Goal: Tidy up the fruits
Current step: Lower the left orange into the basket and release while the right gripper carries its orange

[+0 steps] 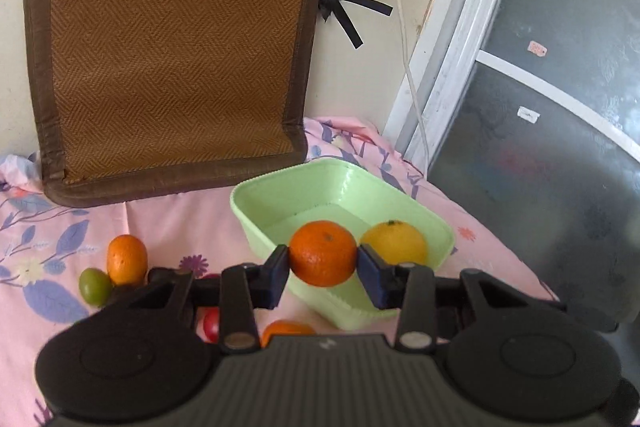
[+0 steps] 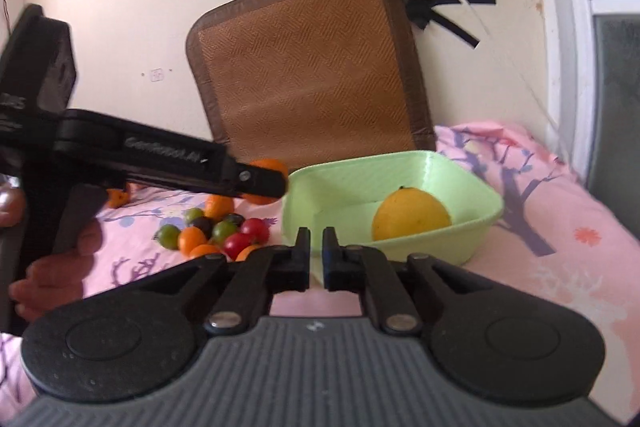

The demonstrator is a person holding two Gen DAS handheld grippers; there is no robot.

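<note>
Pink floral bedsheet (image 1: 168, 223) setup, sorting fruit into my green tub (image 1: 436, 227).

My left claw (image 1: 323, 259) is clamped on an orange (image 1: 322, 253), both pads squeezing its sides so it rides level, hanging above the tub's near rim, probably for a drop beside the yellow citrus (image 1: 394, 241) already inside. My right claw (image 2: 316, 247) is pinched together on nothing, just outside the tub wall. Loose pile of small fruits (image 2: 212, 231) waits left of the tub.
</note>
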